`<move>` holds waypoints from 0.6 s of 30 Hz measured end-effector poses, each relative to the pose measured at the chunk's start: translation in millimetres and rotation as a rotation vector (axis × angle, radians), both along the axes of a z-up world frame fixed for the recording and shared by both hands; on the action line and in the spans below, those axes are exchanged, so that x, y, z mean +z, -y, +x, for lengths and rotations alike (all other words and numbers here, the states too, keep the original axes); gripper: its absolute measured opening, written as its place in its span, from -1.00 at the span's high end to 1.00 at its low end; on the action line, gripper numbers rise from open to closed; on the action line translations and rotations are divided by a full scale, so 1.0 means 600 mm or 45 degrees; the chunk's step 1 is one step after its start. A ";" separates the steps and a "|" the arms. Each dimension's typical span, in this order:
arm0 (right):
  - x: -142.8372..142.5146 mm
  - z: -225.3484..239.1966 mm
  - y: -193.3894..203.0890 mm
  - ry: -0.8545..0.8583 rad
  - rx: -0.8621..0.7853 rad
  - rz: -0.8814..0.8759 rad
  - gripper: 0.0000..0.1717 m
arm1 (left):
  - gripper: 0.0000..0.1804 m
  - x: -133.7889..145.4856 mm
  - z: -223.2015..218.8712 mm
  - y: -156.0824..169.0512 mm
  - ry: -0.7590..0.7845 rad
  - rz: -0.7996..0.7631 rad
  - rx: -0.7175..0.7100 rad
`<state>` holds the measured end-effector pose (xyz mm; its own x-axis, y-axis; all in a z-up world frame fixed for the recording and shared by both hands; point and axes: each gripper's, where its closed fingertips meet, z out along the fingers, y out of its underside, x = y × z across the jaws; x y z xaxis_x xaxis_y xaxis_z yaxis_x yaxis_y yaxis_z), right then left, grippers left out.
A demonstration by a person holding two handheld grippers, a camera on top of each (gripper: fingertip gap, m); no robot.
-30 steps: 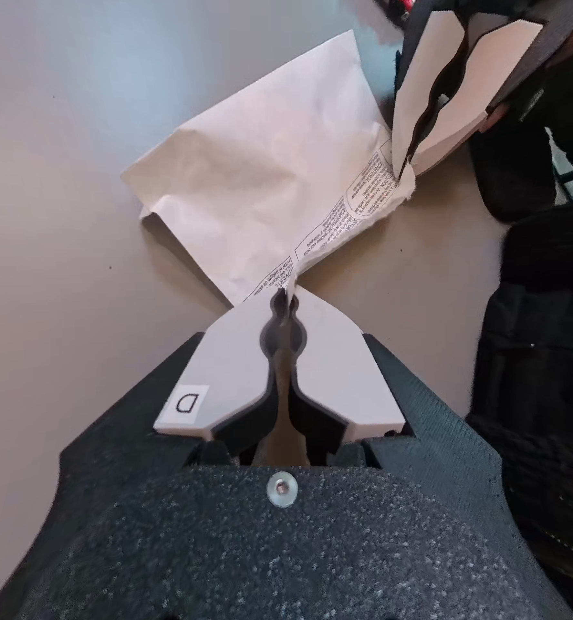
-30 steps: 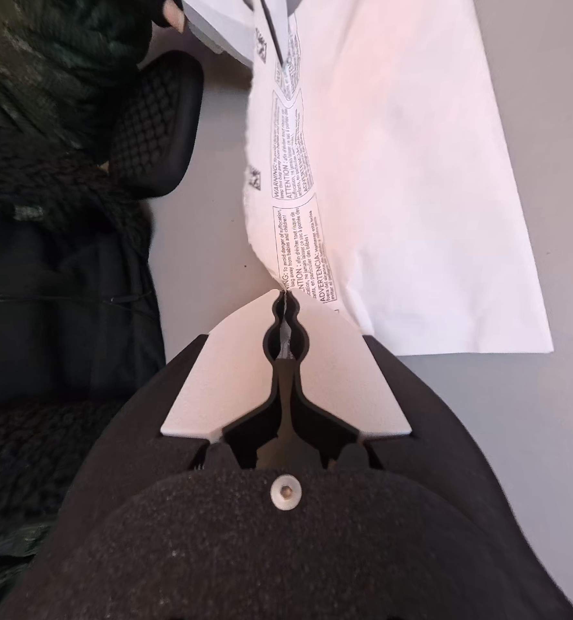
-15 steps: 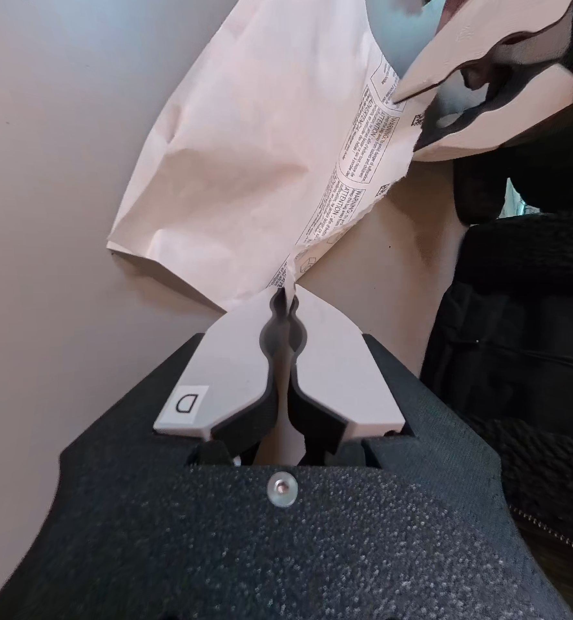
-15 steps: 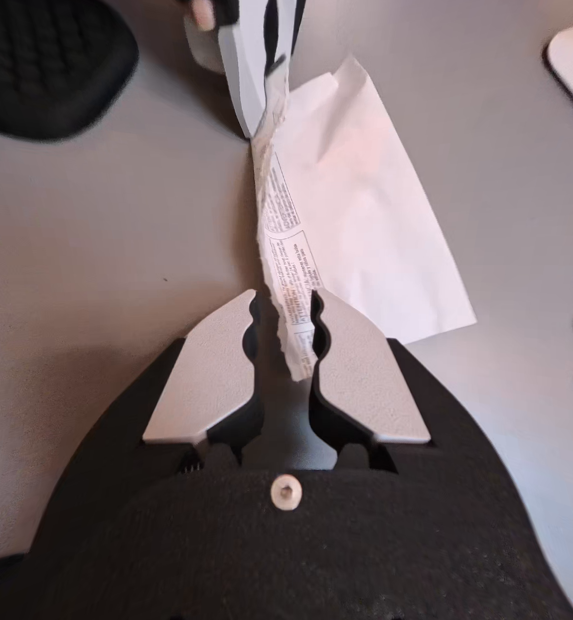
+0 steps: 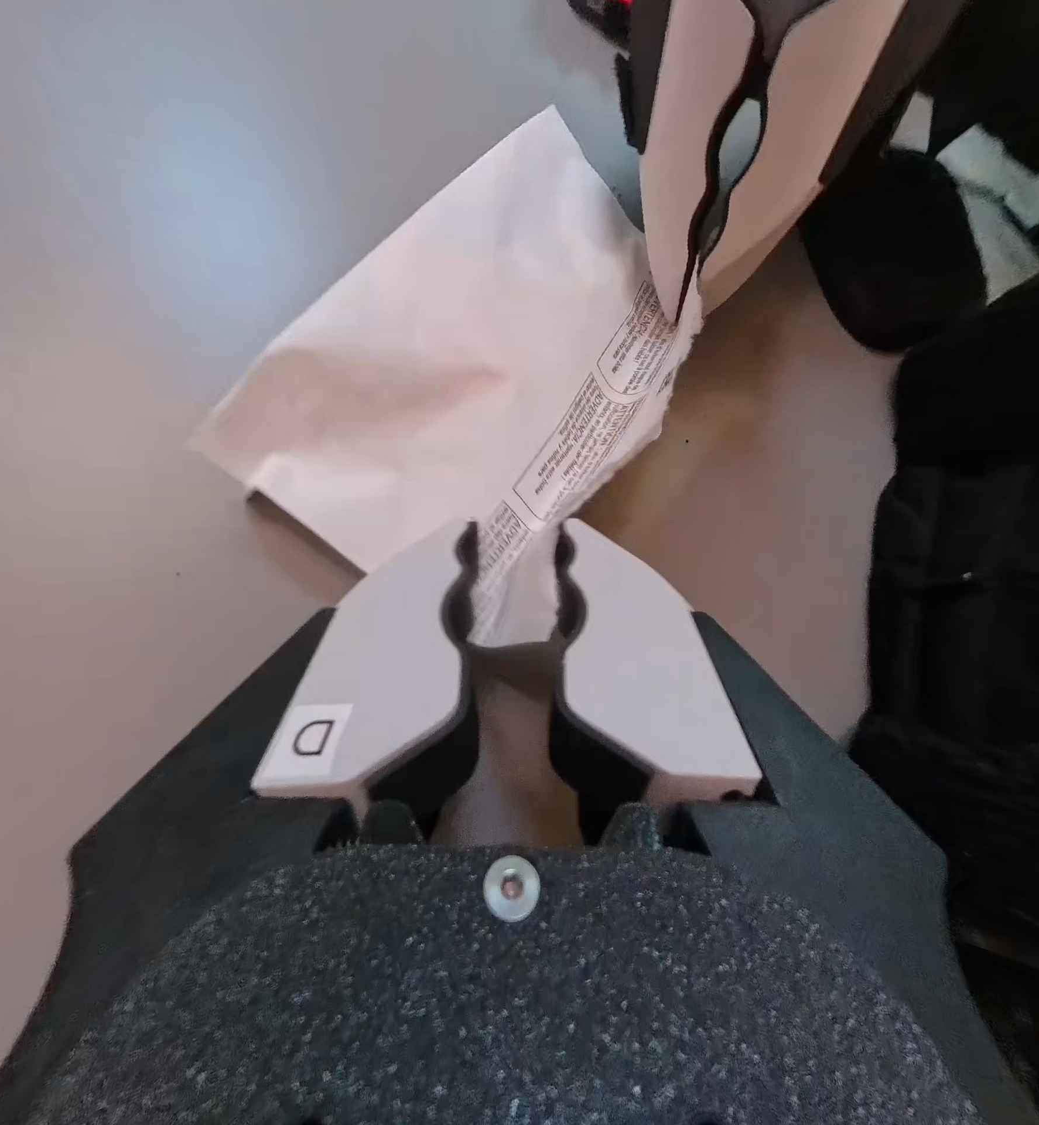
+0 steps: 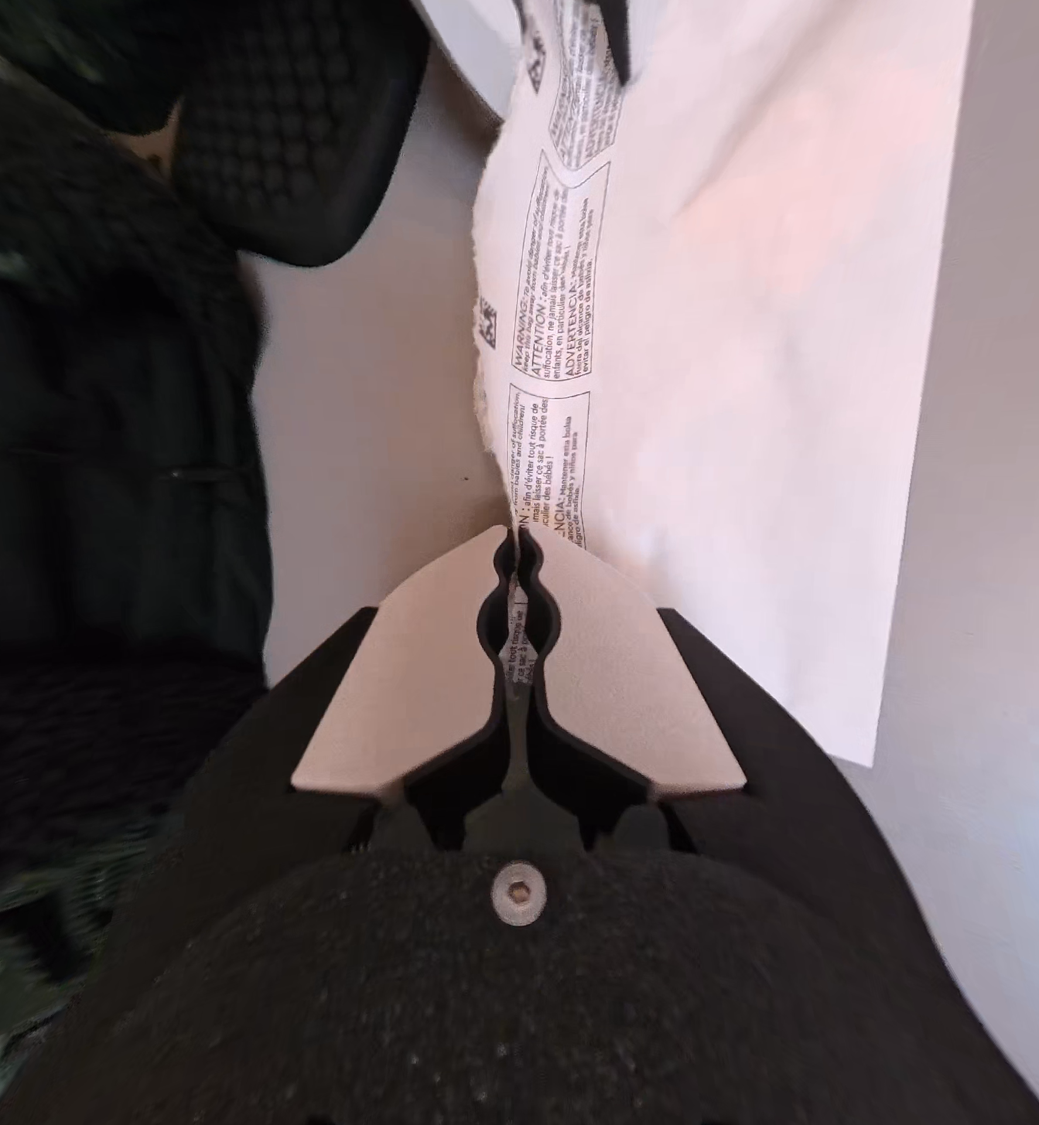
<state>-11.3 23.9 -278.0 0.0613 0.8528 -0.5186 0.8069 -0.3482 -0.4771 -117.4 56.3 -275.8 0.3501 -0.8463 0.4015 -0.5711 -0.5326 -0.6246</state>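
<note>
Since half a second ago the left gripper (image 5: 516,536) has spread its fingers, so the white paper bag (image 5: 444,389) merely lies loose between them, while the right gripper (image 6: 518,539), open then, now pinches the bag's torn printed edge. Beyond both grippers, the bag slopes down onto the grey tabletop (image 5: 109,243), and the right gripper tilts steeply down over the far end of the edge.

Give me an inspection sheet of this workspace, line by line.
Surface: plain grey tabletop.
Job's things: white paper bag with printed panels along its torn edge.
Clutter: small dark items at the far edge, too cut off to name.
Grippers: left tool open, bag edge lying slack between its fingers; right tool shut on the bag's torn edge.
Cables: nothing seen.
Surroundings: black mesh chair part, dark clothing.
</note>
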 end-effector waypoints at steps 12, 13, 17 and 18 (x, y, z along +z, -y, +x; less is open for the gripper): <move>-0.030 0.013 -0.021 0.021 -0.356 -0.236 0.99 | 0.98 -0.038 0.003 0.012 -0.142 -0.457 0.055; -0.031 0.013 -0.023 0.027 -0.364 -0.207 0.99 | 0.98 -0.038 0.003 0.011 -0.173 -0.444 0.049; -0.032 0.016 -0.041 0.021 -0.401 -0.142 0.99 | 0.98 -0.039 0.003 0.011 -0.229 -0.424 0.045; -0.032 0.017 -0.044 0.024 -0.396 -0.136 0.99 | 0.98 -0.039 0.003 0.011 -0.244 -0.416 0.040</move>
